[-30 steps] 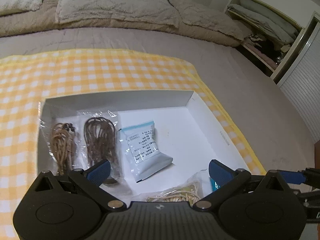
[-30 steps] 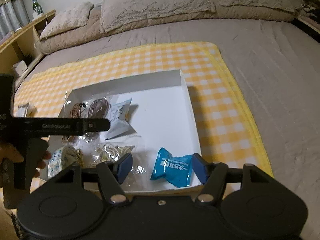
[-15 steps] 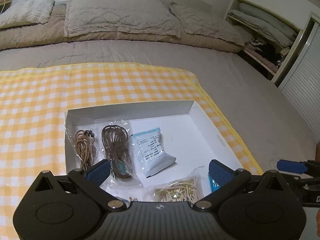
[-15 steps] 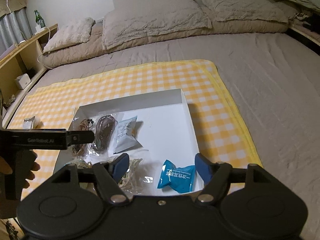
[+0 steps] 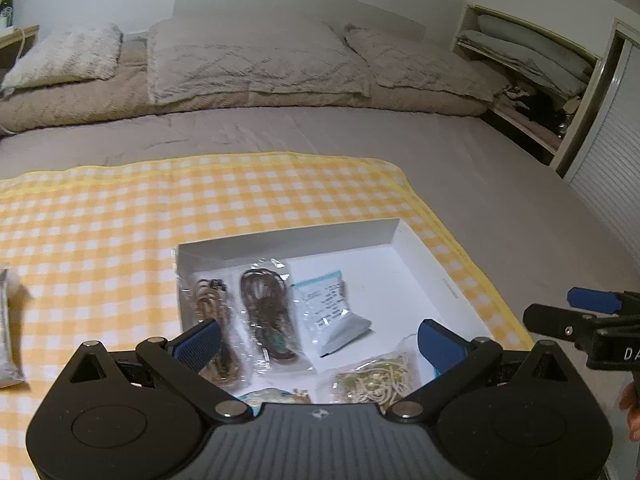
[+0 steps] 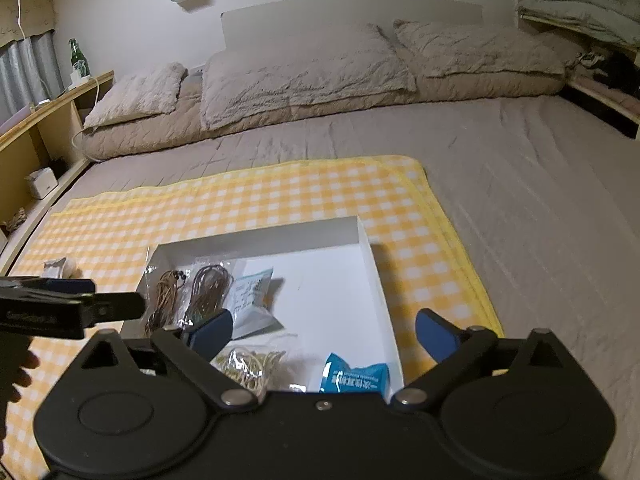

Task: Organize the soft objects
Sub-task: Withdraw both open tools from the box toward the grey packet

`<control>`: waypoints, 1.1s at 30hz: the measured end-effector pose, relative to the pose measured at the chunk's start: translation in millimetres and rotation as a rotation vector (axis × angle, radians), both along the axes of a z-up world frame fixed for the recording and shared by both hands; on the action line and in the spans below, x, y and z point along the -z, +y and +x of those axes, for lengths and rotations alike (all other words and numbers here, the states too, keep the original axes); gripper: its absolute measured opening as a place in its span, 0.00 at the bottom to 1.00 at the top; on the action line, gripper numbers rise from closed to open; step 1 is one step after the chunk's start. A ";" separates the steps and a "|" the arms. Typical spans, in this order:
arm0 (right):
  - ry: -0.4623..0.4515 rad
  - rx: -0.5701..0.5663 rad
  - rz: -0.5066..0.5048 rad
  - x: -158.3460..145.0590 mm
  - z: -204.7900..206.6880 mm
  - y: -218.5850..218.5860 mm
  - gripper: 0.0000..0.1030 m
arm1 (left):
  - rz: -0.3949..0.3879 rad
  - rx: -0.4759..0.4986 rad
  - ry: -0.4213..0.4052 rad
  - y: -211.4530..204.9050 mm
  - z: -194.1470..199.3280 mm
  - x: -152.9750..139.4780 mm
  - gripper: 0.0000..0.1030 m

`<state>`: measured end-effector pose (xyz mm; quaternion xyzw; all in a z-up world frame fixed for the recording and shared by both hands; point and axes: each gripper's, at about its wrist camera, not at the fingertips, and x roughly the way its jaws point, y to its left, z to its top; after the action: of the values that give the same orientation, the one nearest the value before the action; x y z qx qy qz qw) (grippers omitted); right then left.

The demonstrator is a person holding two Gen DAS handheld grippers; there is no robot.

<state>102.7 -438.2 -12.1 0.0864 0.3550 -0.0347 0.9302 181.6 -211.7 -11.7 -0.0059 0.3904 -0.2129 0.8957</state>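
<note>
Fingers of the right gripper are spreading apart, blue pads wide, with nothing pinched between them; they hang above the near part of the shallow white cardboard box. Fingers of the left gripper also stand wide apart and hold nothing, raised over the same box's near edge.

Inside the box, a bright blue crinkly packet with white print lies at the near right corner, close to the right wall and apart from both grippers. Just left of it sits a clear plastic bag of pale yellow rubber bands. Along the far left of the box lie two clear bags side by side: one with a light brown coiled cord, the next with a dark brown coiled cord. Right of these rests a white pouch with a light blue top and dark print, tilted, its corner toward the box's middle. At the very near edge, partly hidden by the left gripper's body, a bit of a blue-and-yellow patterned item shows; what it is cannot be told.

The box sits on a yellow-and-white checked cloth spread over a bed with a grey-brown cover. On the cloth, well left of the box, lies a whitish wrapped packet. Beige pillows line the head of the bed. A wooden shelf stands at the left, with a green bottle on top.
</note>
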 end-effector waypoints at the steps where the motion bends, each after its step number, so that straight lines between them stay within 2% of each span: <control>1: -0.005 0.001 -0.004 -0.6 0.6 1.0 0.99 | 0.004 -0.006 -0.004 3.0 -1.2 -0.8 1.00; 16: -0.048 -0.025 -0.053 -7.9 20.1 33.7 1.00 | 0.045 -0.126 -0.037 71.2 -1.2 -4.9 1.00; 26: -0.048 -0.081 -0.073 -11.7 49.6 77.1 1.00 | 0.067 -0.242 -0.048 129.3 8.8 -8.3 1.00; 33: -0.055 -0.131 -0.076 -14.3 69.1 112.3 1.00 | 0.054 -0.323 -0.046 168.0 15.3 -11.8 1.00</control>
<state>171.8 -325.9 2.2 0.0286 0.3327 0.0150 0.9425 196.9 -43.7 0.1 -0.0396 0.3694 -0.0557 0.9267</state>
